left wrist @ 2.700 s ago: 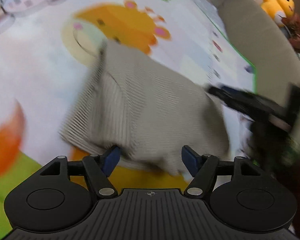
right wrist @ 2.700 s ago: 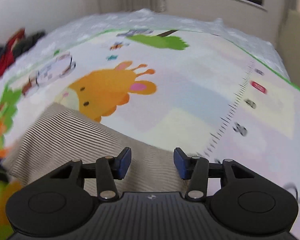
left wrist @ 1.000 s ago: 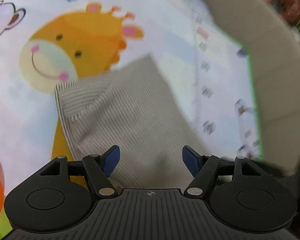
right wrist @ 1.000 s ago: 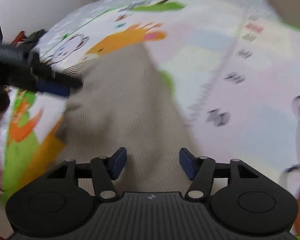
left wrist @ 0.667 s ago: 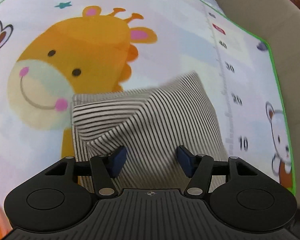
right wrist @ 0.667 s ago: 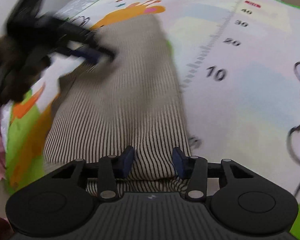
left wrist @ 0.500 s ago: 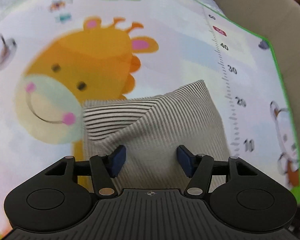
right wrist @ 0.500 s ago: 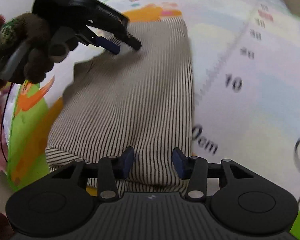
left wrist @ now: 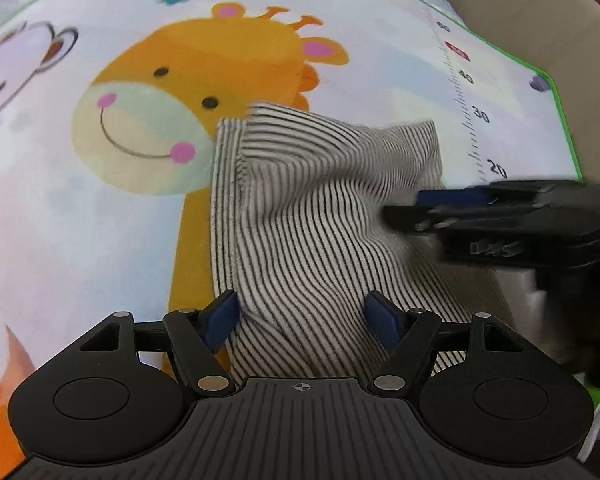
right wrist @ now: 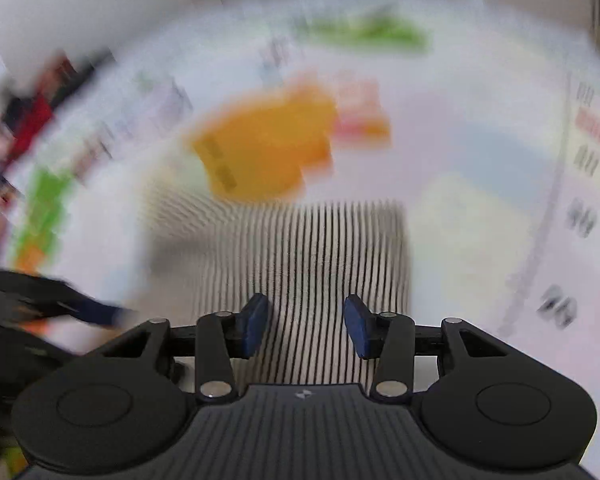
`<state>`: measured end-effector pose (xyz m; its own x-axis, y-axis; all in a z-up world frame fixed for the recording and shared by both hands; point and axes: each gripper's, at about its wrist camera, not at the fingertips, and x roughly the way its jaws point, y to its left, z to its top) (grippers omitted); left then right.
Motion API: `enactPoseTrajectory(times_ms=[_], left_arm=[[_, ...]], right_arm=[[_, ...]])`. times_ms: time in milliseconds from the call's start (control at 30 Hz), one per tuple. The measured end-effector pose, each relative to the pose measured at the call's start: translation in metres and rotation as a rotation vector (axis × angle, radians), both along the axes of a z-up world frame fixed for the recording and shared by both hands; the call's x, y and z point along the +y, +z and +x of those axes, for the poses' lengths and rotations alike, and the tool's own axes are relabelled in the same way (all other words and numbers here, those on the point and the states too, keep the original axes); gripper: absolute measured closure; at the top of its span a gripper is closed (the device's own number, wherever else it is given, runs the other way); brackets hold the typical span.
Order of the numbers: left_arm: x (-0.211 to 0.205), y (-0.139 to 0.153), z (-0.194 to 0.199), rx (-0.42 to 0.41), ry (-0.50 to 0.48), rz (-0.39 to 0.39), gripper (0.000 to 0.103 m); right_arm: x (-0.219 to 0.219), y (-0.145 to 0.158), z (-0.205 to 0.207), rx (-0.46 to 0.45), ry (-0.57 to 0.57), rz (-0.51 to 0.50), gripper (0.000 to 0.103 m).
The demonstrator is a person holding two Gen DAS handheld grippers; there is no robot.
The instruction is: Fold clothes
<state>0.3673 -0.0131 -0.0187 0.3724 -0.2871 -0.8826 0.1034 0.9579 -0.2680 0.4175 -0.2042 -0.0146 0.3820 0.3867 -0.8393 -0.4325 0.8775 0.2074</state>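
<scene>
In the left wrist view the giraffe (left wrist: 204, 92) printed on the play mat (left wrist: 60, 208) is sharp, and the striped garment (left wrist: 308, 216) lies bunched just right of it, running between the left gripper (left wrist: 304, 316) fingers, which are spreading and not pressing it. The right gripper (left wrist: 420, 208) reaches in from the right, its tips at the cloth. The right wrist view is badly blurred, showing only its fingers (right wrist: 252, 328) apart over the stripes.

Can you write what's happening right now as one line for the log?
striped cloth: bunched on giraffe mat | left gripper: jaws opening, cloth between | right gripper: over cloth
</scene>
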Motion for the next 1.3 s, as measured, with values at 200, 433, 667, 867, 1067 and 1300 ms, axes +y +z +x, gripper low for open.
enactPoseTrajectory(times_ms=[200, 433, 667, 867, 1067, 1300], left_arm=[[0.005, 0.002, -0.004, -0.003, -0.007, -0.030, 0.027], [0.010, 0.003, -0.009, 0.002, 0.005, -0.016, 0.023], [0.026, 0.021, -0.040, -0.107, 0.033, 0.078, 0.006], [0.034, 0.032, -0.074, -0.181, 0.015, 0.145, 0.004], [0.031, 0.048, -0.104, -0.246, -0.169, 0.195, 0.004], [-0.004, 0.045, -0.151, -0.325, -0.583, 0.218, 0.001]], right_arm=[[-0.005, 0.033, -0.039, -0.110, 0.038, -0.011, 0.058], [-0.010, 0.012, -0.112, -0.065, 0.169, -0.135, 0.043], [-0.009, 0.041, -0.141, -0.180, 0.383, -0.168, 0.036], [-0.002, 0.047, -0.202, -0.295, 0.669, -0.205, 0.031], [0.027, -0.002, -0.235, -0.452, 0.915, -0.381, 0.027], [0.008, 0.028, -0.115, 0.166, 0.353, 0.014, 0.055]])
